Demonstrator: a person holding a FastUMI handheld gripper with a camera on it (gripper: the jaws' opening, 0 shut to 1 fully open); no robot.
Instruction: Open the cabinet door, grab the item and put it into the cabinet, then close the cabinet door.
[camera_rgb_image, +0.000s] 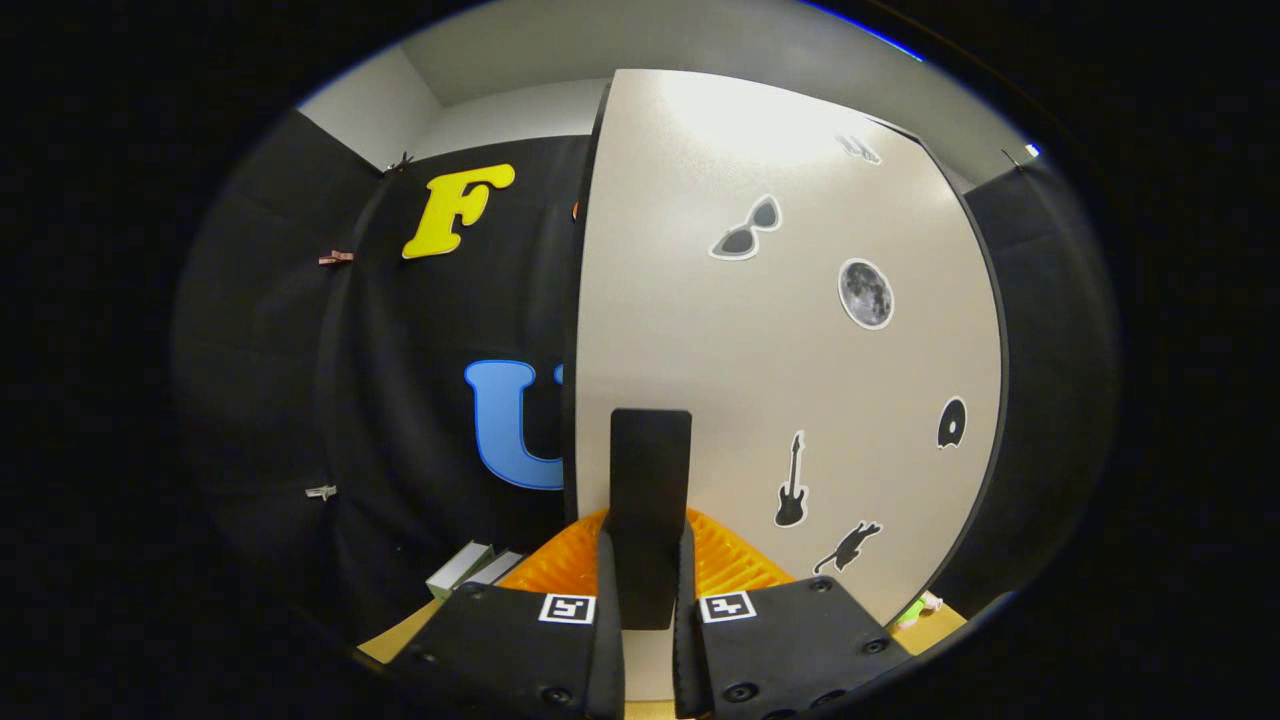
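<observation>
1. Clamping the claw (648, 590) on the dark upright handle (650, 500) of the cabinet door (780, 380), both fingers pressing its sides with hardly any gap left between them.
2. Judging the handle as rigid, flat-sided and fairly smooth; gripping low on it, as now, looking firm, though possibly slipping under a jerky pull.
3. Judging the door as a stiff, light panel swinging on a hinge, not fragile; needing a pull along an arc, not straight back.
4. Standing edge-on just beyond the fingers, the door's pale face carrying small stickers (866, 293).
5. Lying behind the handle near the fingertips, an orange ribbed thing (735, 560), possibly the item to stow; too hidden for telling its stiffness.
6. Resting on a wooden desk (395, 640), with a small pale box (462, 568) beside the orange thing.
7. Closing in all round, black booth cloth (400, 400); room for the swing looking tight.
</observation>
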